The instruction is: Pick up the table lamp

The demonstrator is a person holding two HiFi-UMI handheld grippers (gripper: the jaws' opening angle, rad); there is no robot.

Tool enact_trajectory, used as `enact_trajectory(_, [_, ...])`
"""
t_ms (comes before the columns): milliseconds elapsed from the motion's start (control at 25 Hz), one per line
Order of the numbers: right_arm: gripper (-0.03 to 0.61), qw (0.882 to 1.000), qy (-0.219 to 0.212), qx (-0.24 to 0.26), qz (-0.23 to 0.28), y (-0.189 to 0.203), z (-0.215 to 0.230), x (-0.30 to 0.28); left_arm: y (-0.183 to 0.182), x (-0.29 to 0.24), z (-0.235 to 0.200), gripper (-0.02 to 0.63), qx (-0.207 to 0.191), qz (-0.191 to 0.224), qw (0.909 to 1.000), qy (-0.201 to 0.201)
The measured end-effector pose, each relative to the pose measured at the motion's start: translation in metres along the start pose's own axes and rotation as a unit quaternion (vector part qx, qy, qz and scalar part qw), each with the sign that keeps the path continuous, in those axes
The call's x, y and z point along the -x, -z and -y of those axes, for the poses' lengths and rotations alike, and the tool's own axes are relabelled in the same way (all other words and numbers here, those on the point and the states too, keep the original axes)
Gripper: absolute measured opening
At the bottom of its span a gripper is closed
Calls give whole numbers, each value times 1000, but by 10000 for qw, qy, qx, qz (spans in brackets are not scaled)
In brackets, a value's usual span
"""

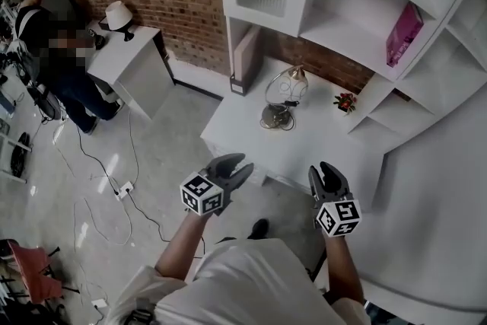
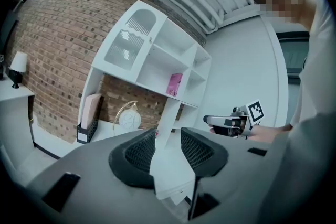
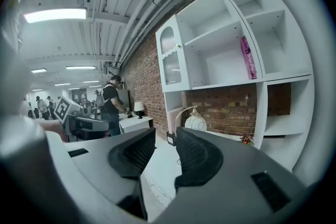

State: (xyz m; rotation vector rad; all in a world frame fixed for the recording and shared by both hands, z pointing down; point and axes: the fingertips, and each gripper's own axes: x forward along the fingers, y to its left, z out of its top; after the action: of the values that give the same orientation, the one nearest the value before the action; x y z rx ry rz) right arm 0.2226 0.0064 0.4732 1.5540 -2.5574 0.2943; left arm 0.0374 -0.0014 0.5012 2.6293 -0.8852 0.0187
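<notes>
The table lamp (image 1: 282,97) has a gold hoop arm and a white globe, and stands on the white desk (image 1: 251,135) below the shelving. It also shows in the left gripper view, table lamp (image 2: 127,117), and in the right gripper view, table lamp (image 3: 195,120). My left gripper (image 1: 235,170) hangs near the desk's front edge, well short of the lamp, jaws apart with nothing between them. My right gripper (image 1: 328,177) is level with it further right, also open and empty. In their own views, the left gripper (image 2: 168,150) and right gripper (image 3: 165,150) hold only air.
A white shelf unit (image 1: 358,4) with a pink book (image 1: 403,34) rises behind the desk. A file holder (image 1: 245,61) stands at the desk's back left, a small red flower (image 1: 345,100) to the lamp's right. A person (image 1: 53,57) stands at a second white table (image 1: 133,61) carrying another lamp (image 1: 118,17). Cables (image 1: 114,194) trail over the floor.
</notes>
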Motion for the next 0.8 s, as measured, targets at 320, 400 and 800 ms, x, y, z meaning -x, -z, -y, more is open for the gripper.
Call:
enact_trajectory(320, [138,9996,-249,-50,-95,-2,46,-34,-1,-40,-17,163,55,-61,9997,-247])
enact_trajectory(400, [138,9995,-281,-97,-93,-4,55,-41,0,-46,-22,163,66,-109,9994,-309])
enact_trajectory(800, [138,9991,-372,-151,-105,-9,73,-82,-13,-67,-56,166,50,-106,9990,-434])
